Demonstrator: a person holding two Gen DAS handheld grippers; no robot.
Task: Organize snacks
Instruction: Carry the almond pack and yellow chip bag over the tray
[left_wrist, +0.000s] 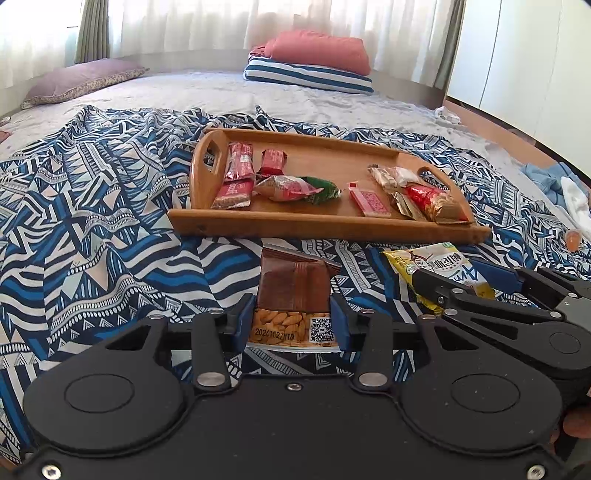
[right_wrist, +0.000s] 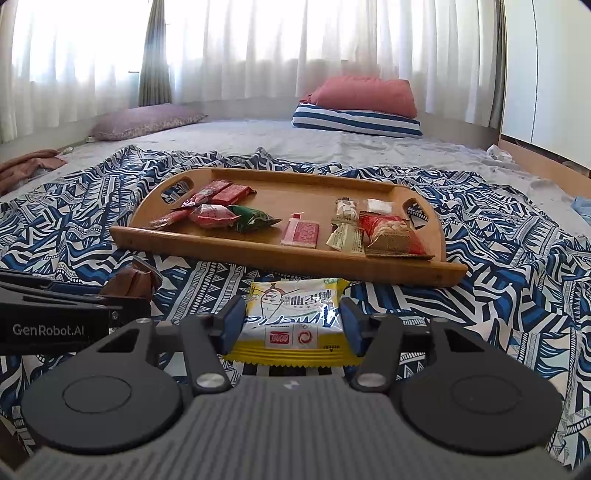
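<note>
The left gripper (left_wrist: 293, 319) is clamped on a brown snack packet (left_wrist: 295, 286), its blue pads pressing both sides of the packet near the printed end. The right gripper (right_wrist: 291, 325) has its pads against the sides of a yellow-and-white snack packet (right_wrist: 295, 314), so it looks clamped too, though that grip seems lighter. Both packets lie on the patterned blue cloth (left_wrist: 110, 221) spread over the bed (left_wrist: 184, 92), just in front of the near edge of the wooden tray (left_wrist: 328, 225).

The step in hand appears to be carrying these two packets into the tray. To do it well, each packet likely needs lifting clear of the tray's raised near rim before going forward, and the soft wrappers may sag or slip, so a firm, even squeeze matters.

Free floor in the tray sits mainly in the middle and toward the far edge. Red wrappers (left_wrist: 236, 173) crowd the left end by the handle cut-out, a red-and-green pack (left_wrist: 295, 188) lies beside them, a small pink packet (left_wrist: 371, 201) sits right of centre, and a pile of beige and red packs (left_wrist: 424, 195) fills the right end.

The two grippers stand close beside each other, so they could bump. Pillows (right_wrist: 362, 107) lie well apart at the far side of the bed.
</note>
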